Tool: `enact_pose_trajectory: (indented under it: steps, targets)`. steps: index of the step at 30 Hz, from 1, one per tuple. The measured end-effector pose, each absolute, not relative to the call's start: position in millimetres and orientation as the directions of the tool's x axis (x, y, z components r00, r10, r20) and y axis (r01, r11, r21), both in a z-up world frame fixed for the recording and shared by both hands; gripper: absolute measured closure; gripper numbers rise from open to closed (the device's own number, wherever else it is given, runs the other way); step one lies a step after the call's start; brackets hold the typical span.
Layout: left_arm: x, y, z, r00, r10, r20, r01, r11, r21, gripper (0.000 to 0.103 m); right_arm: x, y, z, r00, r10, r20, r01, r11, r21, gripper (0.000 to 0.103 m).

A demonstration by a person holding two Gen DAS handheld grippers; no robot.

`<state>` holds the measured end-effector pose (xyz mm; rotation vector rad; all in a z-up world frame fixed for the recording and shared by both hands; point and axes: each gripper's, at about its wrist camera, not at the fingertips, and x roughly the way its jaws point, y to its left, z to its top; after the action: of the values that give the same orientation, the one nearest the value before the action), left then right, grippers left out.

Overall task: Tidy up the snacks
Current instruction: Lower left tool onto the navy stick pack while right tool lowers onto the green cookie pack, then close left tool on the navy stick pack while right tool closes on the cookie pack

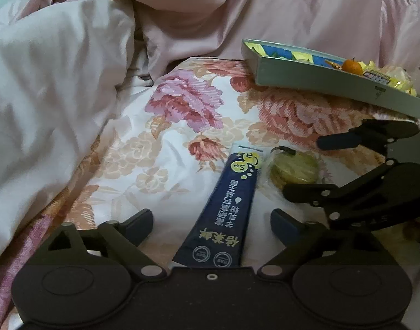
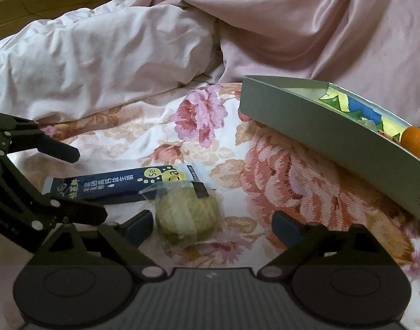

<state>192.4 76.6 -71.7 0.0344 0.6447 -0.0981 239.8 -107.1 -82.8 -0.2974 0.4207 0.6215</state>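
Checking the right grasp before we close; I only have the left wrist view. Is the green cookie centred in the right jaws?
Observer: No. The wrapped cookie lies between the open jaws of the right gripper, well off-centre, close to its left finger.
Operator: Is it clear of the blue stick pack?
Observer: No. A corner of the cookie's clear wrapper overlaps the yellow-bubble end of the sachet.
Operator: My camera body hides the sachet's near end. Is it inside the left jaws?
Observer: Yes. From the right wrist its white sealed end shows between the open fingers of the left gripper.
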Motion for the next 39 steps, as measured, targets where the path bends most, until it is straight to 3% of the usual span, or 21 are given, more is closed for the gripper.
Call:
enact_pose_trajectory:
  steps: [12,19,22,31,39]
  targets:
    - [192,78,-73,0.789,-0.102,-0.606,0.115,0.993,-0.017,0.034,241,-104,-84,0.708,0.530,-0.467,-0.643,0.757,-0.115,0.023]
    - [191,78,-72,0.789,-0.114,-0.603,0.124,0.992,-0.024,0.052,239,-105,-84,0.697,0.549,-0.461,-0.654,0.750,-0.095,0.041]
    - [190,77,-72,0.789,-0.117,-0.603,0.126,0.992,-0.028,0.055,238,-104,-84,0.694,0.554,-0.460,-0.659,0.746,-0.096,0.048]
    - [187,69,-67,0.793,-0.108,-0.600,0.092,0.994,-0.056,0.067,233,-103,-83,0.711,0.534,-0.457,-0.644,0.756,-0.119,0.050]
    - [180,55,-61,0.801,-0.130,-0.584,0.102,0.992,-0.080,0.071,217,-112,-70,0.763,0.483,-0.429,-0.597,0.781,-0.182,0.050]
